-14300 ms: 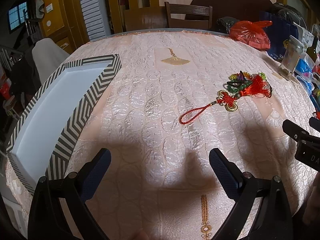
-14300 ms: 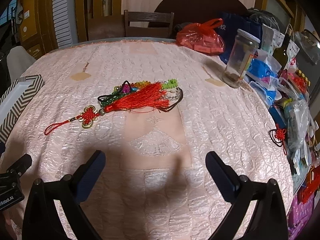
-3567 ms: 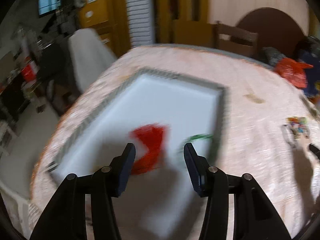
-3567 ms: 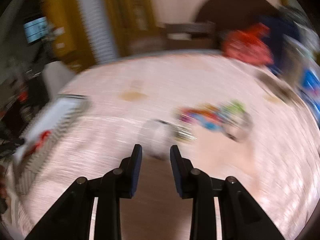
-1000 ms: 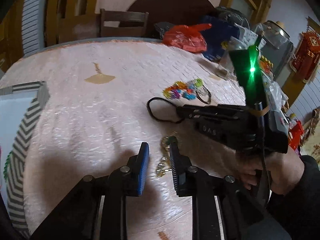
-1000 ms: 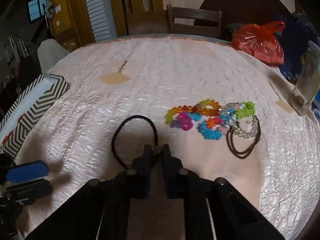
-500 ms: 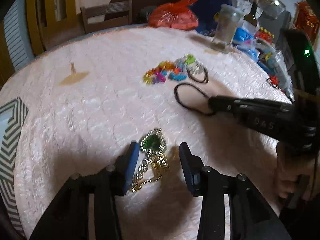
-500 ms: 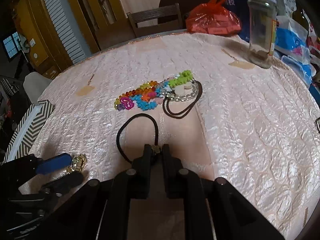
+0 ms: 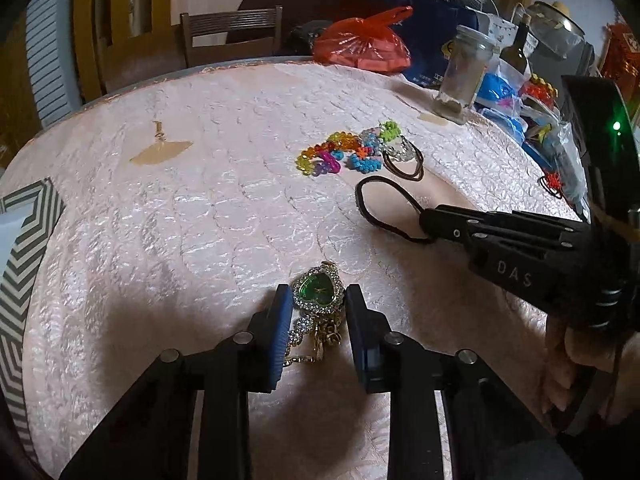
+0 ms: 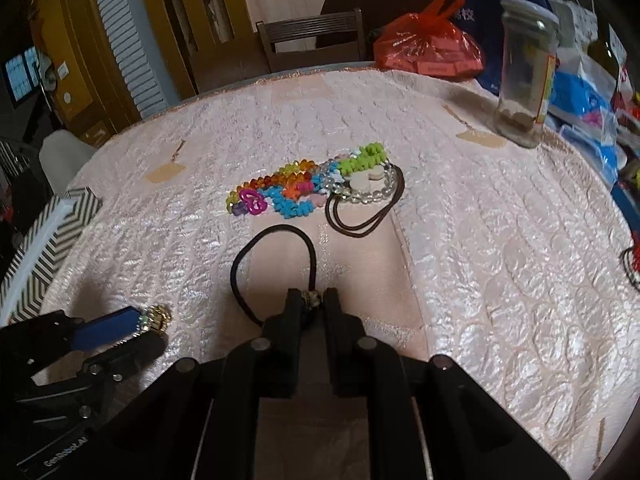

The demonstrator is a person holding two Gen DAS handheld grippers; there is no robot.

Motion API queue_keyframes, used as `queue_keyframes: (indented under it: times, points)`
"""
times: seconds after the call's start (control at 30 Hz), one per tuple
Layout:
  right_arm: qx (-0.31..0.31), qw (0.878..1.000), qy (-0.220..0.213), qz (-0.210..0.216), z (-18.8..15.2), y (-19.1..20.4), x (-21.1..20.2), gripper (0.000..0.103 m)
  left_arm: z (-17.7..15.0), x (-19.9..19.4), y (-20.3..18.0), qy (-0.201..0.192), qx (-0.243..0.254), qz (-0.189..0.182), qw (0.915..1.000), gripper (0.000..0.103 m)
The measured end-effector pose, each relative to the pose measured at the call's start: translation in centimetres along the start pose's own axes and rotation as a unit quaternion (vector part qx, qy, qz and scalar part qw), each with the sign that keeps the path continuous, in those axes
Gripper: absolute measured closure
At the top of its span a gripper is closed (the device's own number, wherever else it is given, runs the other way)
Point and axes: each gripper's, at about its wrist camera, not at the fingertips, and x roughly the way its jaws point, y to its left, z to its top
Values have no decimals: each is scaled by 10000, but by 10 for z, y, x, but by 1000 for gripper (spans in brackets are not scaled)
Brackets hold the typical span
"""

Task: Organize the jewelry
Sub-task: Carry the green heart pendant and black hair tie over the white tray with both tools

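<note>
Plainly "DAS" on right gripper [image 9: 426,222], clamped on black cord [image 10: 272,264], left gripper [image 9: 316,312] fingers closing around green watch [image 9: 318,290].

watch [image 9: 318,292]: 1 | black hair tie [image 10: 272,264]: 1 | jar [image 10: 524,76]: 1 | chair [image 10: 316,40]: 1
</note>
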Motion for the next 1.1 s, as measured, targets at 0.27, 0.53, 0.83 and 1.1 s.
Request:
queue_keyframes:
  times: [0.27,0.53,0.83,1.1]
  points:
    - [-259,9995,11,-185,-1,7,-1,91,3,-20,3,-235,-163,-72,9996,56]
    - [294,9980,-465,310,2,-6,-34,92,7,-41,16,-337,-422,-26,9985,56]
    - [185,9959,-768,445,-5,22,-76,92,1,-52,29,-220,-736,245,9967,56]
    - [52,9966,-691,449,-13,43,-88,92,-7,-69,35,-237,-676,759,9945,56]
